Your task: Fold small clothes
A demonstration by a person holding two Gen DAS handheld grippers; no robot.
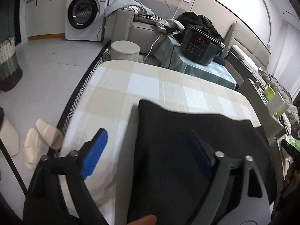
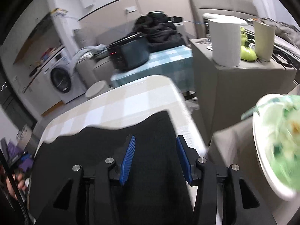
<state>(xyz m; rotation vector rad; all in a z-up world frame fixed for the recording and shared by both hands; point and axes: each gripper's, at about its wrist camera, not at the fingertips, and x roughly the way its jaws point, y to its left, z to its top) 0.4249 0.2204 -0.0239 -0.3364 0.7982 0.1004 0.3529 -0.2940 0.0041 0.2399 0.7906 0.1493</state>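
Two claws hovering over black garment [image 1: 168, 140] spread flat on checked bench [image 1: 150, 82]. Left claw [image 1: 148, 150] spread wide, pinching nothing. Right claw [image 2: 155, 157] partly spread, pads [image 2: 128, 157] clear of cloth beneath.

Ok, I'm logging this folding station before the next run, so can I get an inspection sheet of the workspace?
Surface: checked tablecloth on the table, bare at the far end.
Job's things: black garment spread flat on the near end.
Clutter: nothing seen on the cloth.
Grippers: left gripper jaws wide open; right gripper jaws apart; both above the garment, gripping nothing.
Cables: white cable trailing off the sofa.
Surroundings: washing machine, cooker, slippers.
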